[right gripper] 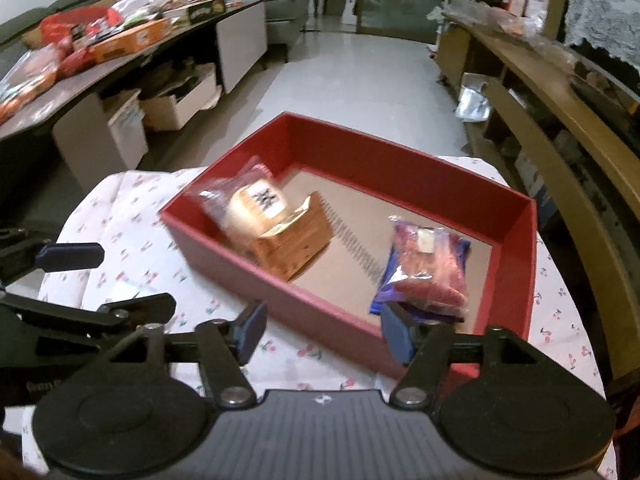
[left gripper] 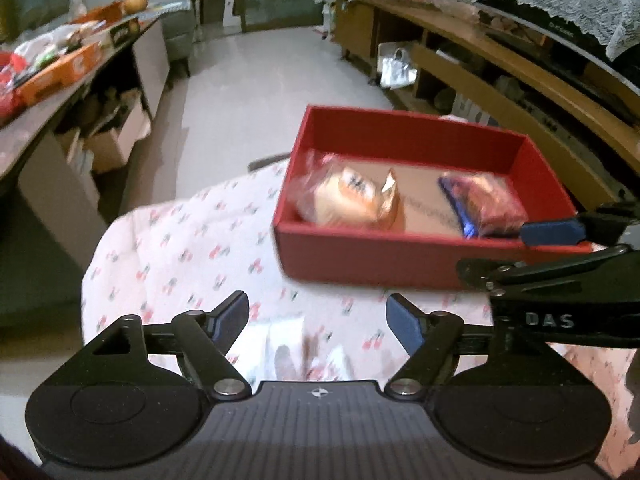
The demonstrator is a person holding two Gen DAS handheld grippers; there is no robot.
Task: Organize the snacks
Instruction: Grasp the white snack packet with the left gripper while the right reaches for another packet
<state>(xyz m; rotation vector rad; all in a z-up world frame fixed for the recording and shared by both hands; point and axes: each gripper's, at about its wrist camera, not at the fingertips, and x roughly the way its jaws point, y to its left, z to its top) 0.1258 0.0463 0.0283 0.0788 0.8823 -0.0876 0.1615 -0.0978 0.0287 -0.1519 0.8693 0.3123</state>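
On the cloth-covered counter [right gripper: 132,248], the box [right gripper: 404,184] holds both snacks [right gripper: 428,276] near its front wall. They're light, crinkly, slippery; pinch mid-pack. Both hand-held grippers [left gripper: 318,316] [right gripper: 324,330] gape, empty.

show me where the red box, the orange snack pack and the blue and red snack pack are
red box [right gripper: 408,168], right wrist view, far inner wall.
orange snack pack [right gripper: 288,240], right wrist view, its side.
blue and red snack pack [right gripper: 432,272], right wrist view, middle of wrapper.

Matt red cardboard box [right gripper: 400,176], glossy plastic snack wrappers [right gripper: 424,276], printed cloth tablecloth [left gripper: 180,248]
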